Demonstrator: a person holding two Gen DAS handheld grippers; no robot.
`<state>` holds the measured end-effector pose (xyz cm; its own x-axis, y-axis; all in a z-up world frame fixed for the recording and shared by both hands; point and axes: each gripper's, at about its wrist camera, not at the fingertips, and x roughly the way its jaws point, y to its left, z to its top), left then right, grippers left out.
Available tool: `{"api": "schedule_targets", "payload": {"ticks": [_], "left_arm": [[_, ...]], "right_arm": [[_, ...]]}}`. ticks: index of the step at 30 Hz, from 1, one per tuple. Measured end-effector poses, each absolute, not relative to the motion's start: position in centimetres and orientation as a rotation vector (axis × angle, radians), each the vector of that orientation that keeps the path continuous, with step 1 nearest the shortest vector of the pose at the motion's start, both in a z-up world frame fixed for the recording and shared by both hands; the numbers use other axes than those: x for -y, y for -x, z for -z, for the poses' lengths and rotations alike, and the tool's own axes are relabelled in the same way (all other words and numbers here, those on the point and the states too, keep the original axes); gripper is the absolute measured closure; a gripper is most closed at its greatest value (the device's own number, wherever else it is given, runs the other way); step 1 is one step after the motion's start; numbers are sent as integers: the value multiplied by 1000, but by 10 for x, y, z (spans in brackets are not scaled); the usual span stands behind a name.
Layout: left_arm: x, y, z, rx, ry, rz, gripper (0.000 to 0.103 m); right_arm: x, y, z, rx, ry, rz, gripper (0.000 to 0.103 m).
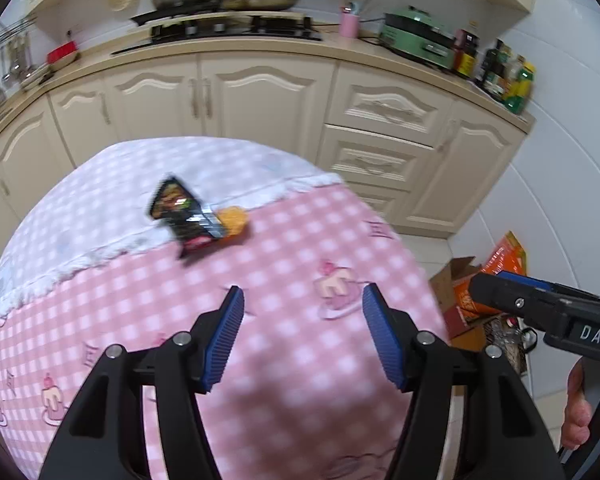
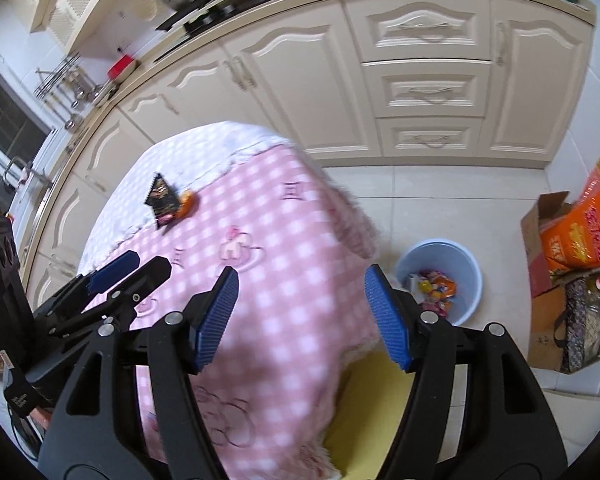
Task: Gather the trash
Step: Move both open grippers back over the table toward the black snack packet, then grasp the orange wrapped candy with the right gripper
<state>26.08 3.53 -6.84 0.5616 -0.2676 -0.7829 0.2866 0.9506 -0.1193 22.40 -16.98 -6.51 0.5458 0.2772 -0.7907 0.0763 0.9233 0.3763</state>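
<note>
Left wrist view: left gripper (image 1: 302, 300) tilted down over the pink checked tablecloth (image 1: 284, 360), jaws apart, nothing between the blue pads (image 1: 224, 336), only cloth beneath. Trash on the table: a black snack wrapper (image 1: 186, 214) lying partly on the white strip of the cloth, an orange piece (image 1: 234, 222) touching its right end, both well ahead of the fingertips and a bit left of centre (frame is blurred, print unreadable). Right gripper (image 1: 508, 286) comes in from the right edge, seen side-on, off the table edge above the cardboard box (image 1: 456, 280) with the orange bag (image 1: 504, 260); a hand (image 1: 580, 408) shows under it at the lower right. Right wrist view: right gripper (image 2: 300, 280) also pitched down, jaws apart and empty, left finger over the cloth (image 2: 260, 280), right finger past the table edge. Blue bin (image 2: 466, 258) on the floor just beyond the right finger, coloured wrappers (image 2: 436, 288) already in it. Black wrapper (image 2: 162, 200) and orange piece (image 2: 187, 202) still on the table, far side, well apart from both grippers. Left gripper (image 2: 134, 264) at lower left, side-on, low over the cloth, roughly parallel to the right one. Yellow surface (image 2: 364, 392) shows under the cloth edge.
</note>
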Motion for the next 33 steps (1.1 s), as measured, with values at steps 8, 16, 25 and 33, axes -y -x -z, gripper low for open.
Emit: {"api": "schedule_targets", "payload": {"ticks": [8, 16, 25, 33], "left_arm": [[-94, -284, 75, -926, 27, 227, 41], [-136, -310, 84, -935, 77, 160, 40], [-163, -331, 105, -982, 136, 147, 40], [-165, -335, 111, -998, 137, 153, 40]], "right_arm": [[115, -271, 71, -1049, -376, -222, 38], [67, -328, 90, -1122, -372, -295, 52], [45, -376, 108, -1172, -327, -273, 69], [31, -379, 115, -1160, -294, -299, 95]]}}
